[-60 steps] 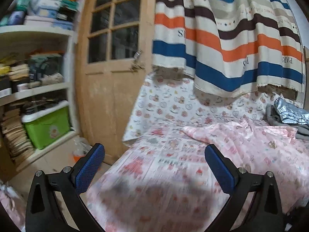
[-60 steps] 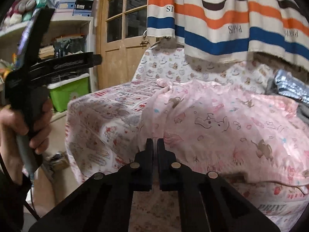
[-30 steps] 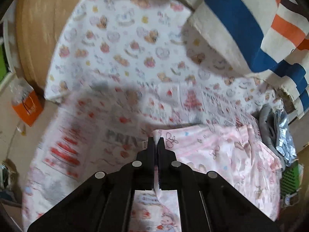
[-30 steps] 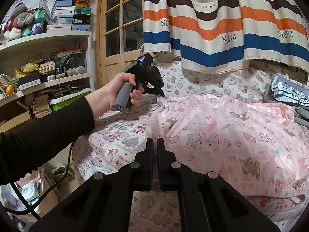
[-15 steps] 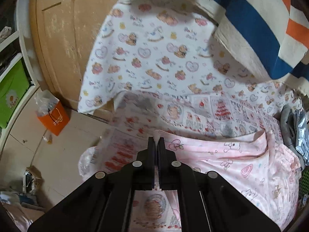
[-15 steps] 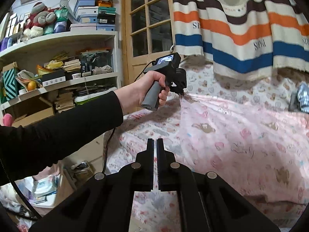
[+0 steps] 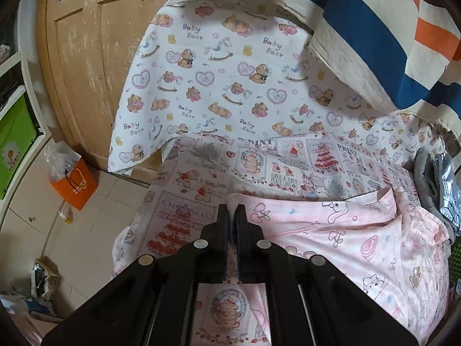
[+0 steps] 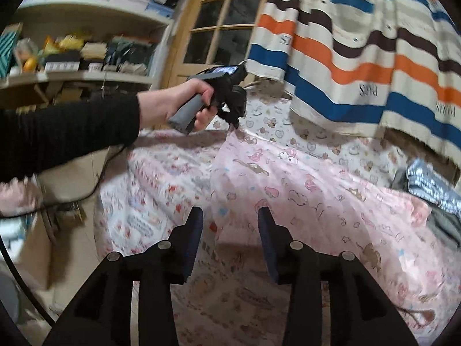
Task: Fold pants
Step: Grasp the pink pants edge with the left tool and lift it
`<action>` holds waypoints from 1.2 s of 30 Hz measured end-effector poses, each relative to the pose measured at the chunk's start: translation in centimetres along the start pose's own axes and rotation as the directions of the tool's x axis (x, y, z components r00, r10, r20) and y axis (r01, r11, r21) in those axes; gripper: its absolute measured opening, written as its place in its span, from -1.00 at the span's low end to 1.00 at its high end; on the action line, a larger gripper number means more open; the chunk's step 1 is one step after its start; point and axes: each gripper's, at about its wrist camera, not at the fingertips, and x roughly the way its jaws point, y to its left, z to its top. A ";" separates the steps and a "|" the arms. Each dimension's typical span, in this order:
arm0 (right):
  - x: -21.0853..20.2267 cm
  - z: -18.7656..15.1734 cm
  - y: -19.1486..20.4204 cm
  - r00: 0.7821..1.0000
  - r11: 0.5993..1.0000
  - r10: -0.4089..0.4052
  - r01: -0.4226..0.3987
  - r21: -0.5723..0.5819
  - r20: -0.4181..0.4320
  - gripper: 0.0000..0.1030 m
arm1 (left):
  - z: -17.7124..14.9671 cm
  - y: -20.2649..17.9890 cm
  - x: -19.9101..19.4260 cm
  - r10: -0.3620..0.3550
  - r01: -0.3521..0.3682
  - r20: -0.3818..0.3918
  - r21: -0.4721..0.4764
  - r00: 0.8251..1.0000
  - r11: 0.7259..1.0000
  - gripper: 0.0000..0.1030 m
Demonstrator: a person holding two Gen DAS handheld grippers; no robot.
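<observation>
- Since a second ago the right gripper (image 8: 229, 216) has parted its fingers, which were pressed together; they now stand apart with nothing between them, just short of the near edge of the pants (image 8: 317, 196).
- Left gripper (image 7: 231, 212) keeps a pink corner of the pants clamped between its fingers, though the grip has slackened a touch; a tuft of fabric pokes out past the tips at centre frame.
- In the right view the left hand (image 8: 198, 101) holds that gripper at upper centre, the corner lifted so the cloth hangs taut down toward the bed (image 8: 161, 178).
- Pants lie spread over the right half of the bed in both views, pink with cartoon prints, beside a grey and silver pile (image 8: 432, 181) at the right edge.
- Step in hand, as I judge it: take a second corner with the right gripper so the garment can be lifted and folded.
- To do it well: steer the open fingers onto the near hem at lower centre, one finger under the edge and one over, and close only once cloth sits well between them.
- Catch the pants alone, not the printed sheet beneath.
- Left grip should firm up first, or the corner may slip when the cloth is pulled tight.
</observation>
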 end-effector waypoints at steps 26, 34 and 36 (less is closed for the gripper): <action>-1.6 2.2 -2.8 0.991 0.992 -0.088 0.079 0.100 0.099 -0.84 | 2.5 -2.8 -1.1 -0.107 0.107 -0.008 -0.046 0.994 0.993 -0.97; -5.0 2.0 -6.0 0.967 0.966 -0.186 0.147 0.213 0.174 -0.84 | 7.2 -13.8 -4.0 -0.148 0.142 0.040 0.123 0.988 0.982 -0.97; -5.9 1.6 -7.1 0.959 0.951 -0.225 0.178 0.252 0.172 -0.84 | 7.6 -17.5 -4.3 -0.185 0.174 0.055 0.162 0.981 0.971 -0.97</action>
